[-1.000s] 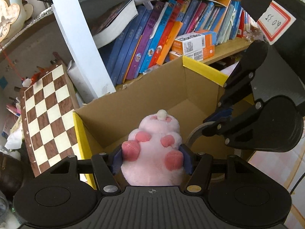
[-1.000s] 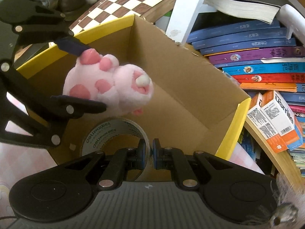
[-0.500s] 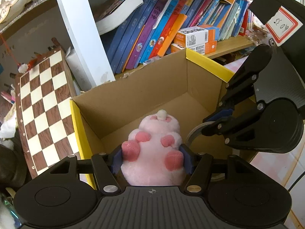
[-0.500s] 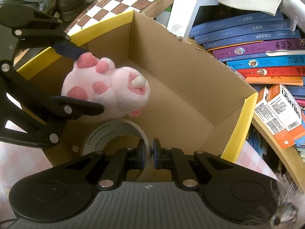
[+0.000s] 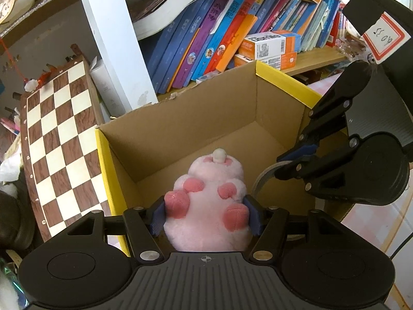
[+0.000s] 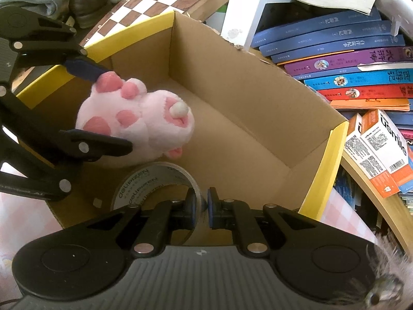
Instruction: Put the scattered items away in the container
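A pink plush toy [image 5: 209, 199] with darker pink paws hangs inside the open cardboard box [image 5: 185, 129], and my left gripper [image 5: 206, 213] is shut on its sides. From the right wrist view the same plush toy [image 6: 136, 118] sits between the left gripper's fingers [image 6: 85, 69] above the box floor. My right gripper [image 6: 201, 205] is shut on the wall of a clear tape roll [image 6: 155, 180], held over the near corner of the cardboard box [image 6: 232, 98]. The tape roll's rim [image 5: 263, 178] shows in the left wrist view under the right gripper [image 5: 294, 159].
The box has yellow-taped rims [image 5: 103, 168]. A chessboard [image 5: 56, 139] leans to its left, behind it a white shelf post [image 5: 113, 41] and a row of books [image 5: 219, 33]. Small orange and white cartons [image 6: 379, 149] lie on the wooden shelf at the right.
Both grippers have sunk slightly toward the box, so more of its inside shows. The grips on the plush toy and the tape roll are unchanged.
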`<state>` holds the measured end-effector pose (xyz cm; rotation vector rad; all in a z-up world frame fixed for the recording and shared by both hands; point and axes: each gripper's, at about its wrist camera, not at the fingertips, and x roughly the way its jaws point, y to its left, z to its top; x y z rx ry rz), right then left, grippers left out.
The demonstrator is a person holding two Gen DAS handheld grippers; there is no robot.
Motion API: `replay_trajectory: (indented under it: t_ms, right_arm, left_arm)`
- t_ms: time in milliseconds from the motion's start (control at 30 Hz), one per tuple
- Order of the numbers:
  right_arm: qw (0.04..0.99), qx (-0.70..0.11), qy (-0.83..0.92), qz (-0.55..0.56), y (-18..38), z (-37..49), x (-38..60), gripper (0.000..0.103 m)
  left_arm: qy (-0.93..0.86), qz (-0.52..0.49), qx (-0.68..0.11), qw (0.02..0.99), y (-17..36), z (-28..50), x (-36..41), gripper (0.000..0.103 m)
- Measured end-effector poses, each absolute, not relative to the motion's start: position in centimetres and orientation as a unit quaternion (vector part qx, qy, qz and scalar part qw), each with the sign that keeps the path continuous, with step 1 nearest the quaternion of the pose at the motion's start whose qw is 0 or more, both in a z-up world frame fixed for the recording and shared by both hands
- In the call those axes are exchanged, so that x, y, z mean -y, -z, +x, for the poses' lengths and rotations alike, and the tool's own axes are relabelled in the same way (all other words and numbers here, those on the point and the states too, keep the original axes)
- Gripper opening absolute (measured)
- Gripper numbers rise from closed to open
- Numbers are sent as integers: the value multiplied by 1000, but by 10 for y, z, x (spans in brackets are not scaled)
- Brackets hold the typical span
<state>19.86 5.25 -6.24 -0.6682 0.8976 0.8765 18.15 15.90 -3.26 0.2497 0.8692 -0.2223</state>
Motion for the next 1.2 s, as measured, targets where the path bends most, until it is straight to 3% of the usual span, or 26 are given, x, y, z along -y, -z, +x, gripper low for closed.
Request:
replay_trajectory:
  t_ms: [867, 1200]
  right_arm:
    - [765, -407, -396, -304, 51, 190, -48, 10]
    - [784, -390, -384, -292, 31, 178, -33, 15]
  left_arm:
    - [98, 126, -419, 894, 23, 172, -159, 72]
    - [87, 132, -397, 904, 3, 159, -156, 74]
